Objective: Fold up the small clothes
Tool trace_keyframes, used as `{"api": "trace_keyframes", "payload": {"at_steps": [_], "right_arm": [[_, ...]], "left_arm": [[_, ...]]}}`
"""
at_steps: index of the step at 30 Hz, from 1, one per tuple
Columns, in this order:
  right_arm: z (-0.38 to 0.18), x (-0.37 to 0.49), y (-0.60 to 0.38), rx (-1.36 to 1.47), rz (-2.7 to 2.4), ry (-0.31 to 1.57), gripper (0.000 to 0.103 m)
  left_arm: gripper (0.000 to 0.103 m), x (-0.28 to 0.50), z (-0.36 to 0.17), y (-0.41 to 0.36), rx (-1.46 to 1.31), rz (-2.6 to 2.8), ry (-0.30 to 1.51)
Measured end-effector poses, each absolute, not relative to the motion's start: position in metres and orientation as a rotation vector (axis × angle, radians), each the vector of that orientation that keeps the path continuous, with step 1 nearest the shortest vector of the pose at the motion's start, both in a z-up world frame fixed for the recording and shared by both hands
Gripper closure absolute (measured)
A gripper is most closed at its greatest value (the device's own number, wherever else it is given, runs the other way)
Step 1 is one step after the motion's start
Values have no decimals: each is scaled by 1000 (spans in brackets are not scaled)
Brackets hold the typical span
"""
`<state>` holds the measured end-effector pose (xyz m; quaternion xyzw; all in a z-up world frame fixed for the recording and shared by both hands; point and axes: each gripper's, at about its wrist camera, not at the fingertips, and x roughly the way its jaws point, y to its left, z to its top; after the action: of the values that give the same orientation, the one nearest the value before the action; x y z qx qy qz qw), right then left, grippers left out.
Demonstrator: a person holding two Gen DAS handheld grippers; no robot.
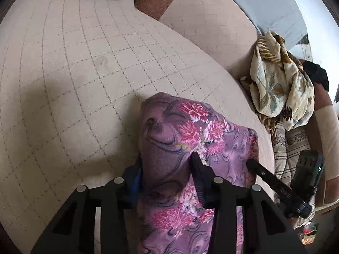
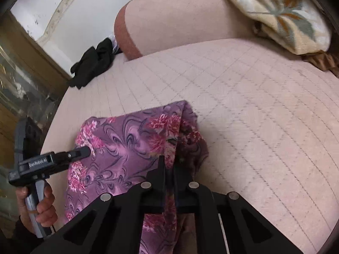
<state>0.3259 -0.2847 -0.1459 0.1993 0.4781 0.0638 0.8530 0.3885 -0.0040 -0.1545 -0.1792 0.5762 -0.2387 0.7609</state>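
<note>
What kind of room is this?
Probably a living room at home. There's a big beige sofa with a padded back, loose clothes on it, like the purple flowery cloth and a leafy cloth, and a white wall behind.

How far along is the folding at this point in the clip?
Early to midway. Done: nothing visibly folded and set aside. In hand: the purple floral garment, doubled over on the quilted cushion, is clamped by the left gripper and the right gripper. Left: the cream leaf-print cloth and the black garment lie crumpled.
</note>
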Motion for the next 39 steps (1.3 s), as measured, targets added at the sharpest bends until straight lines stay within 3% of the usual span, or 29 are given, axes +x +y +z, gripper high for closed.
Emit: {"api": "trace_keyframes", "payload": {"at_steps": [3, 7, 8, 9, 11, 12, 23, 25, 26, 27, 30, 33, 34, 36, 38, 39], "right_arm": [[-176, 332, -298, 473, 113, 1082, 99], [-155, 326, -306, 530, 173, 1020, 95], [-149, 324, -311, 569, 186, 992, 84], [-147, 323, -316, 597, 194, 977, 60], [-144, 322, -329, 656, 203, 950, 35], [-145, 321, -335, 675, 191, 939, 34], [-197, 362, -344, 911, 271, 1068, 30], [-205, 367, -342, 941, 289, 1062, 47], [-205, 367, -341, 918, 286, 1066, 59], [-207, 368, -338, 898, 287, 1072, 69], [-205, 368, -338, 910, 303, 1048, 79], [-163, 366, -332, 765, 319, 937, 79], [-157, 365, -334, 749, 312, 916, 78], [-168, 372, -331, 726, 248, 965, 66], [-188, 373, -326, 678, 177, 1076, 59], [-189, 370, -328, 715, 193, 1060, 55]], "left_arm": [[59, 390, -159, -6, -403, -523, 1264], [50, 389, -152, 3, -437, -507, 1254], [45, 389, -149, 3, -437, -501, 1238], [40, 389, -146, 6, -448, -499, 1222], [30, 391, -146, 10, -477, -493, 1218], [30, 392, -148, 13, -489, -483, 1221], [30, 431, -171, 18, -675, -540, 1295], [33, 431, -176, 21, -704, -555, 1294], [50, 431, -176, 21, -710, -561, 1288], [57, 431, -176, 20, -717, -572, 1292], [67, 428, -156, 20, -733, -601, 1233], [67, 428, -132, 17, -656, -663, 1082], [64, 431, -139, 17, -670, -637, 1110], [58, 434, -158, 19, -674, -543, 1194], [41, 433, -167, 26, -668, -484, 1234], [41, 432, -165, 30, -691, -476, 1238]]}}
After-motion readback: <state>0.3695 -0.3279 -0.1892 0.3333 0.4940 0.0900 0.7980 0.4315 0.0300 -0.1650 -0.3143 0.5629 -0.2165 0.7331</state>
